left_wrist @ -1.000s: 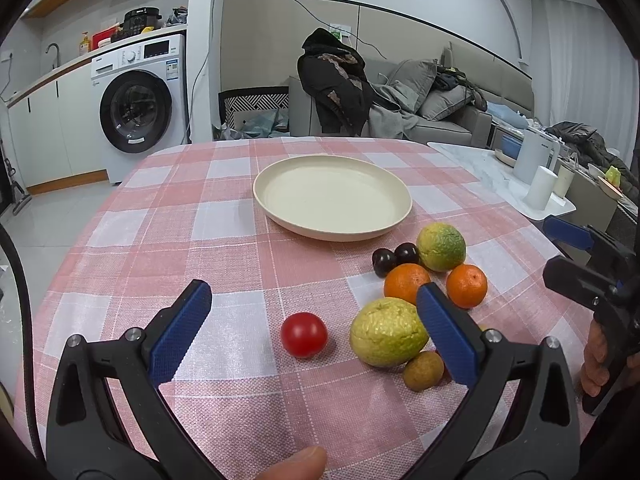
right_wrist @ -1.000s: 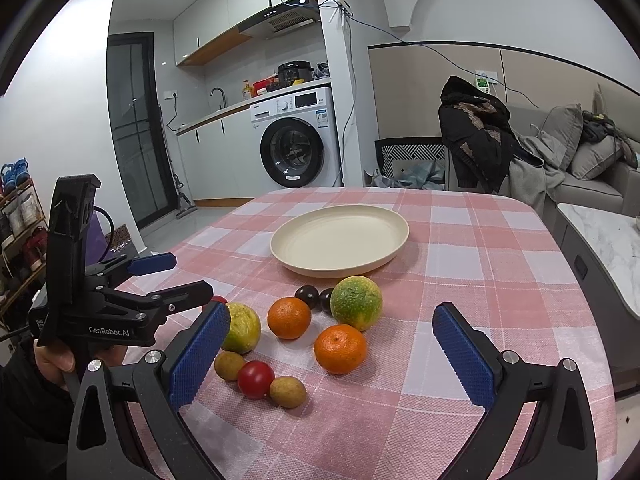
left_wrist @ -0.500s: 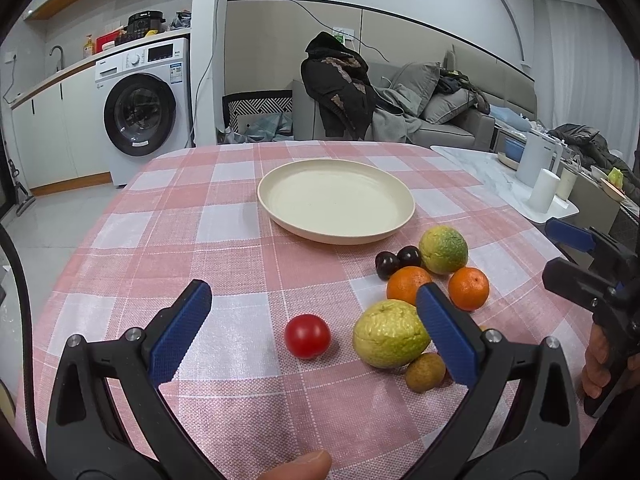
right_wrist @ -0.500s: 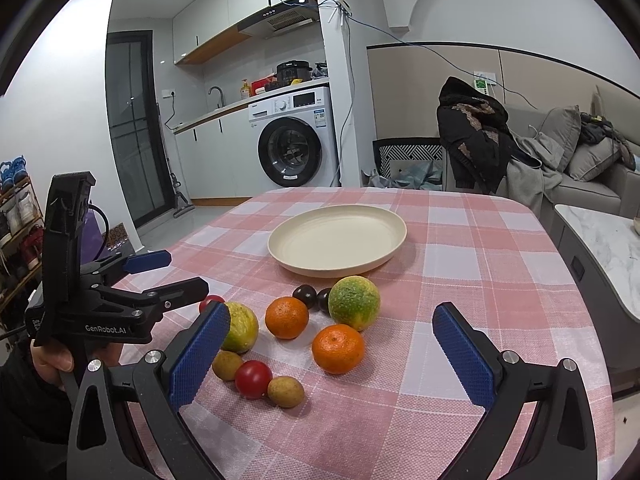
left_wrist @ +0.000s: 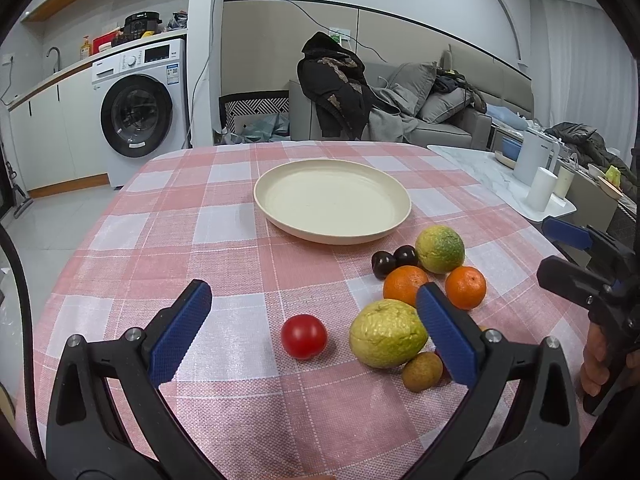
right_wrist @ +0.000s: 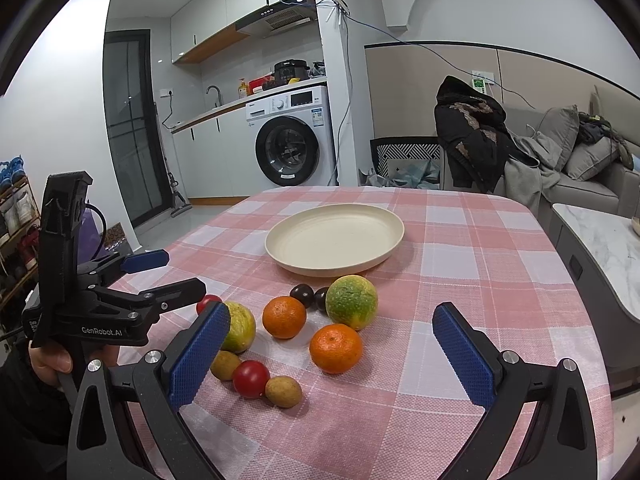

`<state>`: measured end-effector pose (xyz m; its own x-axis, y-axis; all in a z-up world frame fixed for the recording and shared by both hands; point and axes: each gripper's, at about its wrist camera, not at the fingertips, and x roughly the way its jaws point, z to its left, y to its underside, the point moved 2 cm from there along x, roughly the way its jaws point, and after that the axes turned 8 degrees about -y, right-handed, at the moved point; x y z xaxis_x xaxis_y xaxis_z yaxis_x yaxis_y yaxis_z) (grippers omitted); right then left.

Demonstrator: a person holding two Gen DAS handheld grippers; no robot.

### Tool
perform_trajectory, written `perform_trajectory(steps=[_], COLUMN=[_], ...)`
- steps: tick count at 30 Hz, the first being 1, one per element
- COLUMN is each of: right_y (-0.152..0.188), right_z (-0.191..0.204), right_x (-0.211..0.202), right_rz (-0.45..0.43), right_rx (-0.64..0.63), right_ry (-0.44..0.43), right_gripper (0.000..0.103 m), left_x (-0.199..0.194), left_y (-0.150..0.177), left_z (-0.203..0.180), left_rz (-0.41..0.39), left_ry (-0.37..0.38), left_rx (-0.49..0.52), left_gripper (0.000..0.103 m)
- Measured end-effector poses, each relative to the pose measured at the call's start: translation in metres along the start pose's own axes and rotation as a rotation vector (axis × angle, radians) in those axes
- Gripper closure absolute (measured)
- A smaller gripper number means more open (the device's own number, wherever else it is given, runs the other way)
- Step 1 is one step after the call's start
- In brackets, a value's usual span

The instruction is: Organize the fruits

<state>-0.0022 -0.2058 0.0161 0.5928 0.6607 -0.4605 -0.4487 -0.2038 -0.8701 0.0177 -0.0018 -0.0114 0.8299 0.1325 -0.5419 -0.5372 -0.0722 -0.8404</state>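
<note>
A round table point(left_wrist: 224, 240) in a pink-and-white checked cloth carries a cream plate point(left_wrist: 332, 200) near its middle, with nothing on it. All the fruit sits on the cloth on the near side of the plate, toward the right edge of the table as the left wrist camera sees it. Two dark plums point(right_wrist: 310, 295) lie touching each other just off the plate's rim, with a green-and-yellow citrus point(right_wrist: 352, 296) right beside them. Two oranges point(right_wrist: 335, 348) rest a little nearer, and next to them is a large yellow-green guava point(left_wrist: 387, 333). One red tomato point(left_wrist: 303, 336) stands apart from the cluster, just to the guava's left; a second tomato point(right_wrist: 251, 378) sits at the near edge of the group between two small brown longans point(right_wrist: 283, 391). The left gripper point(left_wrist: 316, 328) hangs above the cloth with its blue-padded fingers spread wide, the lone tomato and the guava showing in the gap between them, nothing touched. The right gripper point(right_wrist: 332, 356) is likewise held wide apart and empty, framing the oranges. A person's hand point(right_wrist: 60, 360) grips the left tool's handle at the table's left edge.
</note>
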Motion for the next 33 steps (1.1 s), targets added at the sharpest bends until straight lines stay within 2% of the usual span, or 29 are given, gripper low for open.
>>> perform_trajectory(steps=[33], right_y=[0.0000], right_z=[-0.0020], right_x=[0.0043], right_rz=[0.020], right_rx=[0.016], right_ry=[0.018], right_gripper=[0.000], left_x=[0.0025], left_y=[-0.0005], left_z=[-0.0035], left_rz=[0.005], left_ry=[-0.004], left_rx=[0.014], left_gripper=[0.001])
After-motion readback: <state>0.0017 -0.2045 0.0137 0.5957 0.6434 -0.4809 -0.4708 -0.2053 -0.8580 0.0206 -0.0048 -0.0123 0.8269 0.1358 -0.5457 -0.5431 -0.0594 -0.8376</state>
